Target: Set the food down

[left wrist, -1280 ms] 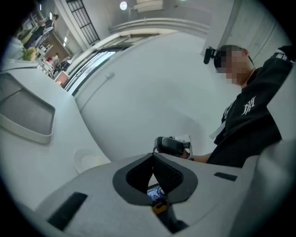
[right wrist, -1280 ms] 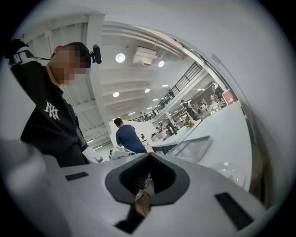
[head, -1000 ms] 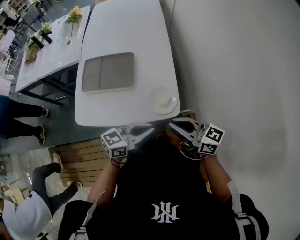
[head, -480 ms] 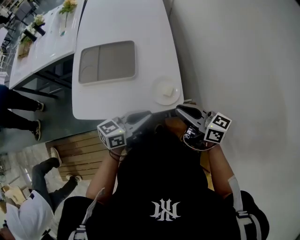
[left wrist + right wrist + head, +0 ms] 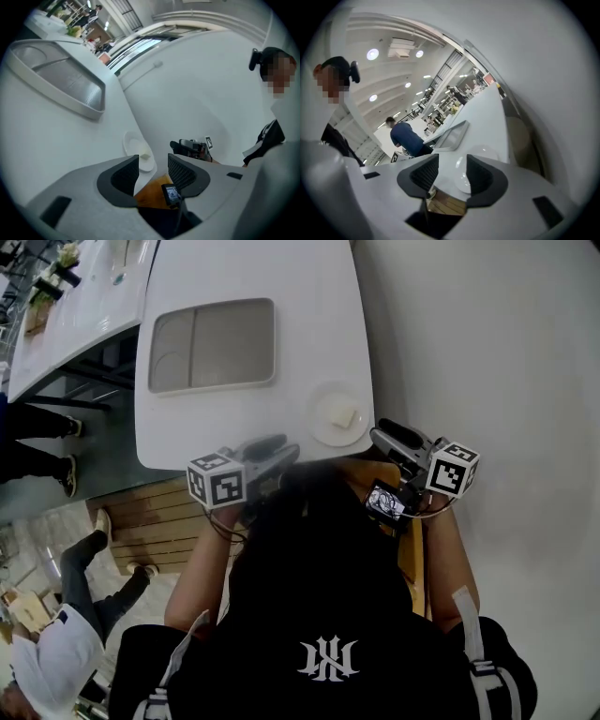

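Observation:
A small pale piece of food lies on a round white plate near the front right corner of the white table. My left gripper hovers over the table's front edge, left of the plate. My right gripper is just right of the plate, by the wall. Both sets of jaws are opening, with nothing between them. In the left gripper view the plate shows beyond the left gripper, and the right gripper is seen farther off. The right gripper looks over the plate.
A grey rectangular tray sits farther back on the table. A white wall runs along the right side. Wooden slats lie below the table's front edge. A person in a white cap stands at lower left; another in blue is beyond.
Both grippers have come forward to the table's front edge, on either side of the plate. The plate and tray sit slightly higher in view.

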`<state>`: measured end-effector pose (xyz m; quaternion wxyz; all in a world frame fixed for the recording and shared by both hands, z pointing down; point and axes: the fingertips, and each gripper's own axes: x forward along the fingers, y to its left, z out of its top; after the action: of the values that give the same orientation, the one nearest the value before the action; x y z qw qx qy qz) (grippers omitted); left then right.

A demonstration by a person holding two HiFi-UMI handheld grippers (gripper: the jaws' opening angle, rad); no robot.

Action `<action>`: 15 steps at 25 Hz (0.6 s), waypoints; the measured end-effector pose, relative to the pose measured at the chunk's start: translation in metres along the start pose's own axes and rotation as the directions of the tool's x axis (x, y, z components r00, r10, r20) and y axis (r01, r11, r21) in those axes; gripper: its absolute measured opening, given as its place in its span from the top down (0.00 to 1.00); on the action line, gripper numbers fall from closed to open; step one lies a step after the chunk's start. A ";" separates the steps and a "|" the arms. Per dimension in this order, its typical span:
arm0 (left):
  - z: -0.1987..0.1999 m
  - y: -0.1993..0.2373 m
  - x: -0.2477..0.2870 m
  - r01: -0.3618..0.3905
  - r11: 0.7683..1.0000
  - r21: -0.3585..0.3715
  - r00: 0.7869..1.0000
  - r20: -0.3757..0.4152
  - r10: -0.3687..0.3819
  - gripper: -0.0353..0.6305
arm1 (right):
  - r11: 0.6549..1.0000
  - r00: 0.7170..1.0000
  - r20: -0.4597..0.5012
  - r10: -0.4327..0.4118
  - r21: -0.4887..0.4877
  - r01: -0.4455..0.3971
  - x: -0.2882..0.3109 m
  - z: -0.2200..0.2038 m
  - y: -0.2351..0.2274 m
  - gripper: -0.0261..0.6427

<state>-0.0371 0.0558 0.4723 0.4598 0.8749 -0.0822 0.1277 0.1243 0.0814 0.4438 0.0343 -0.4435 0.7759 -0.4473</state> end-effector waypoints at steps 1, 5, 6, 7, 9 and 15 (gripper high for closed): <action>0.001 0.007 0.004 -0.015 0.999 -0.045 1.000 -0.014 0.014 0.69 | 0.998 1.000 -0.026 -0.013 0.054 0.014 0.004 0.000 -0.012 0.73; 0.013 0.027 0.020 -0.078 0.989 -0.125 0.996 -0.039 0.074 0.69 | 0.985 0.991 -0.128 -0.034 0.162 0.055 0.021 0.001 -0.051 0.77; 0.013 0.031 0.024 -0.098 0.986 -0.133 0.994 -0.056 0.091 0.69 | 0.983 0.987 -0.153 -0.044 0.167 0.070 0.023 0.000 -0.061 0.76; 0.013 0.035 0.028 -0.116 0.983 -0.141 0.992 -0.074 0.106 0.69 | 0.982 0.983 -0.177 -0.054 0.171 0.084 0.025 -0.001 -0.070 0.76; 0.010 0.042 0.038 -0.145 0.977 -0.156 0.985 -0.114 0.128 0.69 | 0.976 0.971 -0.230 -0.057 0.192 0.103 0.030 -0.004 -0.085 0.76; -0.003 0.055 0.061 -0.233 0.964 -0.130 0.947 -0.254 0.195 0.69 | 0.962 0.940 -0.342 -0.011 0.254 0.104 0.046 -0.025 -0.100 0.81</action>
<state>0.0060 0.0256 0.5351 0.5177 0.7997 -0.1306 0.2745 0.1513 0.0442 0.5466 -0.0526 -0.3744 0.6890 -0.6183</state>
